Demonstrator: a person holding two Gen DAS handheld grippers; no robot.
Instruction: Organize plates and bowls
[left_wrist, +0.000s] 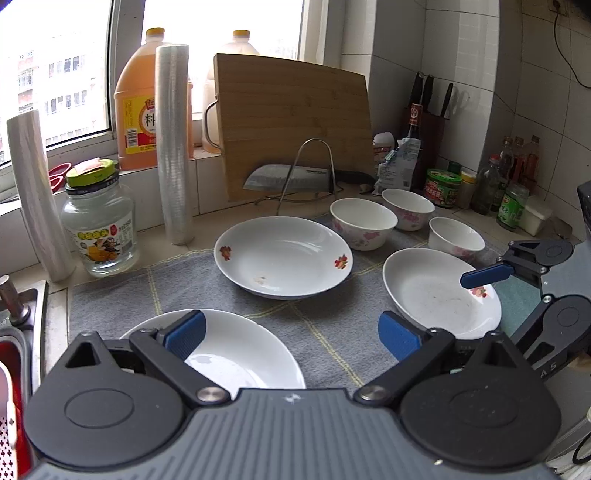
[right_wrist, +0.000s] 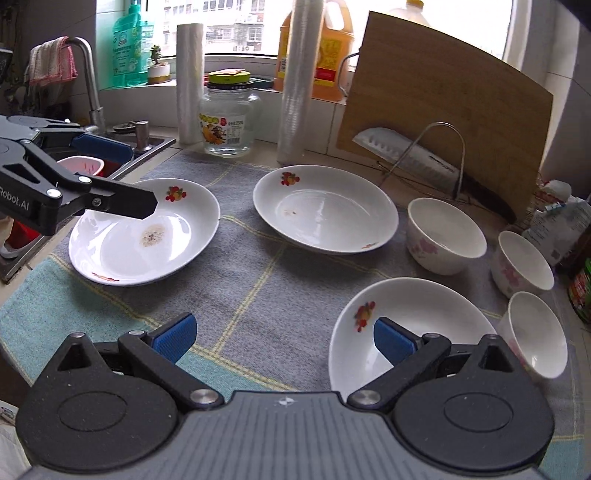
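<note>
Three white plates with fruit prints lie on a grey-blue cloth (right_wrist: 258, 280): a left plate (right_wrist: 144, 232) with a brown stain, a middle plate (right_wrist: 325, 214) and a right plate (right_wrist: 406, 332). Three white floral bowls (right_wrist: 447, 236) (right_wrist: 524, 264) (right_wrist: 537, 334) stand at the right. My left gripper (left_wrist: 291, 338) is open above the left plate (left_wrist: 229, 350). My right gripper (right_wrist: 284, 339) is open beside the right plate; it also shows in the left wrist view (left_wrist: 491, 275) over the right plate (left_wrist: 439, 291). The middle plate (left_wrist: 282, 256) and bowls (left_wrist: 364, 223) lie beyond.
A bamboo cutting board (left_wrist: 295, 122) and a cleaver on a wire rack (left_wrist: 291, 179) stand behind. A glass jar (left_wrist: 98, 221), film rolls (left_wrist: 173, 144), oil jugs (left_wrist: 140, 99), and sauce bottles (left_wrist: 509, 177) line the wall. A sink (right_wrist: 110, 155) with a faucet lies left.
</note>
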